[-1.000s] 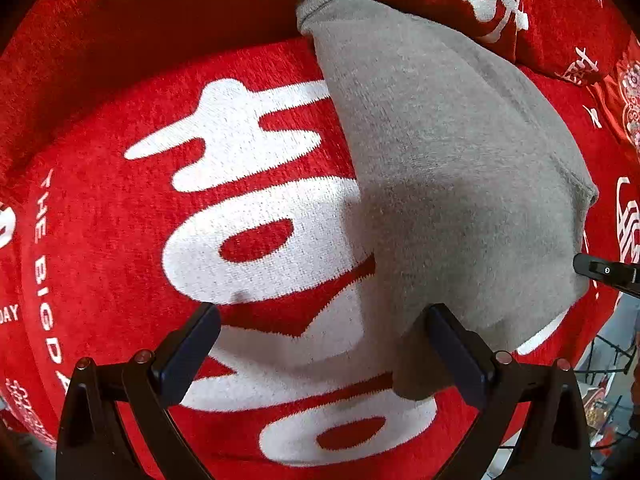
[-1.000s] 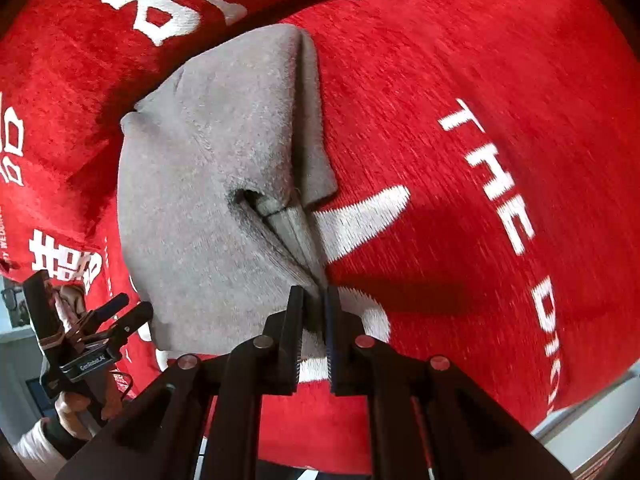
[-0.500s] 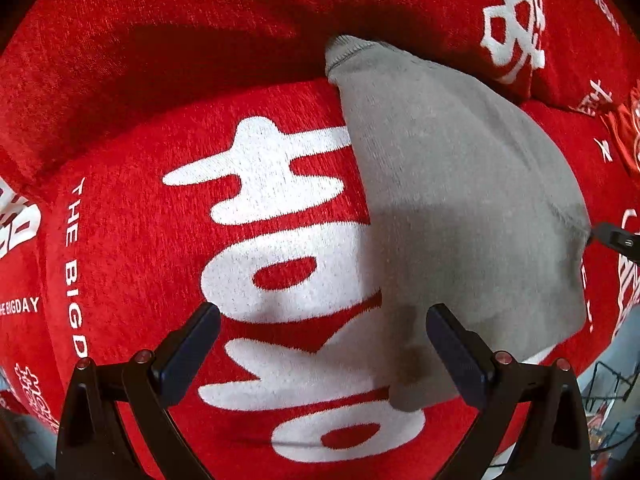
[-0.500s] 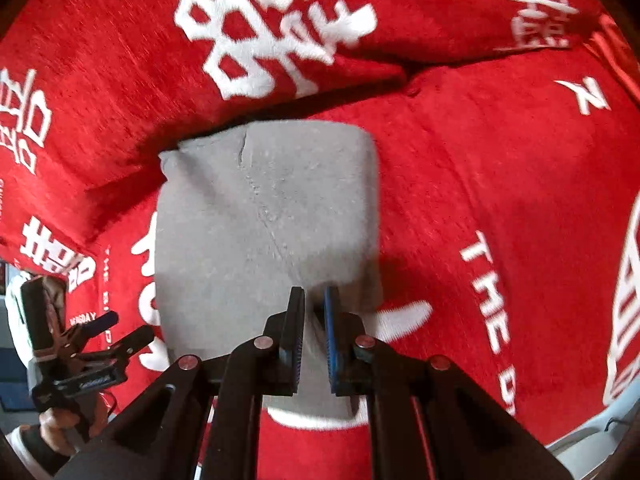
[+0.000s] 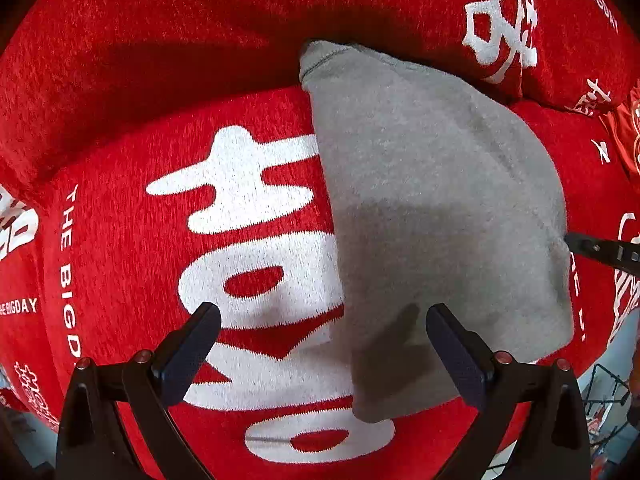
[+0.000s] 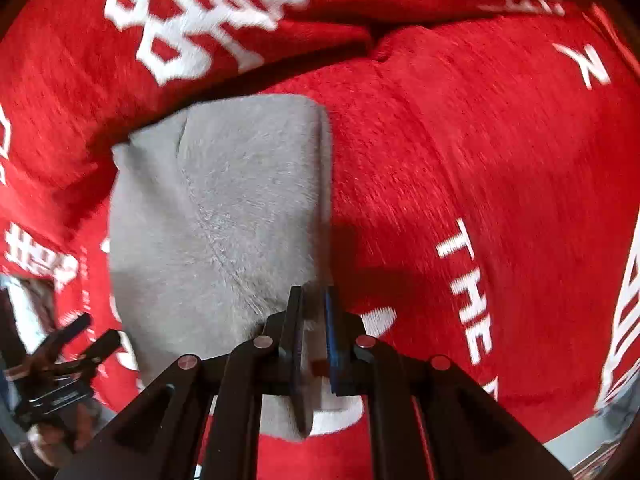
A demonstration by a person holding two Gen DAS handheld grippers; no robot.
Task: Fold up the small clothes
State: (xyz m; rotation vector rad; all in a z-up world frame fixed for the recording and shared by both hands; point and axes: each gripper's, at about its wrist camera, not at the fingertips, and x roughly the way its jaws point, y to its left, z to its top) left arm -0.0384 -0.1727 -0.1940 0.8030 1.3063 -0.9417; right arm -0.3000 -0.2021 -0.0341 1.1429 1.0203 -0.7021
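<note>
A small grey garment (image 5: 432, 208) lies folded flat on a red sofa seat (image 5: 132, 264) with white lettering. It also shows in the right wrist view (image 6: 224, 220). My left gripper (image 5: 320, 320) is open and empty, its fingers straddling the garment's near left corner above it. My right gripper (image 6: 314, 300) has its jaws nearly closed with a narrow gap, over the garment's near right edge; whether it pinches cloth cannot be told. Its tip shows in the left wrist view (image 5: 600, 252) beside the garment's right edge. The left gripper shows in the right wrist view (image 6: 80, 340), low at the left.
A red back cushion (image 6: 224, 20) with white characters rises behind the garment. The sofa's front edge and a pale floor (image 6: 580, 444) show at the lower right. A dark wire rack (image 5: 604, 392) stands beyond the sofa edge.
The raised fold of the garment has been laid down flat. My right gripper has pulled back toward the garment's near edge. My left gripper has backed away slightly, still open.
</note>
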